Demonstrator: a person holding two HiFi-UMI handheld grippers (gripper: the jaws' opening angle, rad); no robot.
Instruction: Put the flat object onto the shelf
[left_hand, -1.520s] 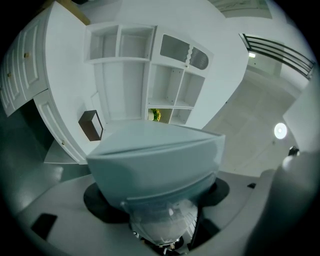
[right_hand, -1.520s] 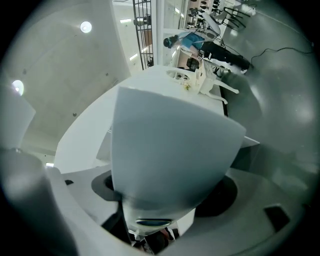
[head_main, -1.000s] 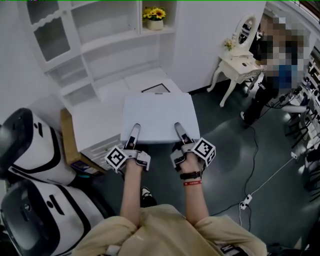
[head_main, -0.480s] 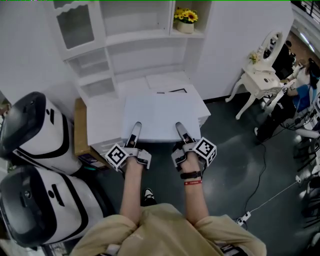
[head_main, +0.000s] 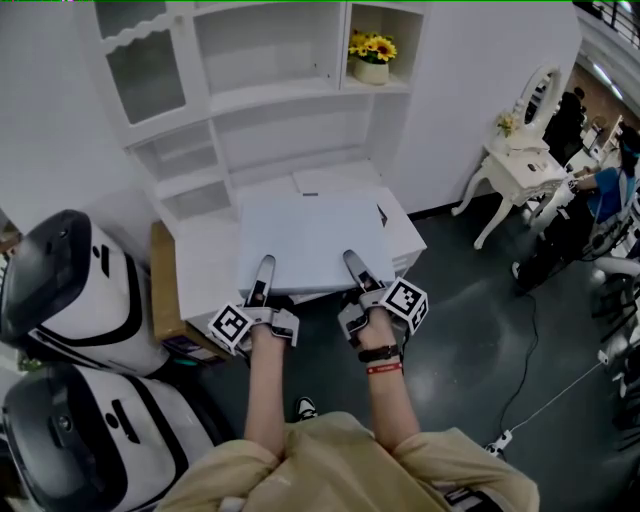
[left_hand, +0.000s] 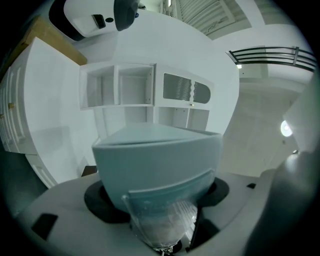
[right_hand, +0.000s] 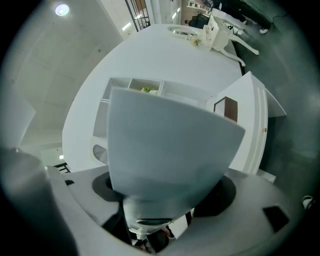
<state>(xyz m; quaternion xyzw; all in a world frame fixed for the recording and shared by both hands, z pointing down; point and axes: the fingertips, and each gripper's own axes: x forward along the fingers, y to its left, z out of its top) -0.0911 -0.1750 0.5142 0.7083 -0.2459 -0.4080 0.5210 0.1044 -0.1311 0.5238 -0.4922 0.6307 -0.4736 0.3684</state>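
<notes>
I hold a flat pale grey board (head_main: 312, 240) level by its near edge with both grippers. My left gripper (head_main: 264, 272) is shut on its near left part and my right gripper (head_main: 353, 266) on its near right part, one finger of each lying on top. The board hangs over the low cabinet top (head_main: 200, 262) in front of the white shelf unit (head_main: 268, 95). It fills the left gripper view (left_hand: 155, 160) and the right gripper view (right_hand: 165, 145), with the shelf compartments (left_hand: 120, 90) behind it. The lower fingers are hidden under the board.
A pot of yellow flowers (head_main: 371, 58) stands in the upper right compartment. Two white and black machines (head_main: 70, 300) crowd the left, with a brown panel (head_main: 164, 290) beside the cabinet. A white dressing table (head_main: 520, 165) and a person stand at the right on dark floor.
Both grippers have carried the board forward toward the shelf unit. It now hangs over the low cabinet top, hiding the framed picture there. The grip looks the same.
</notes>
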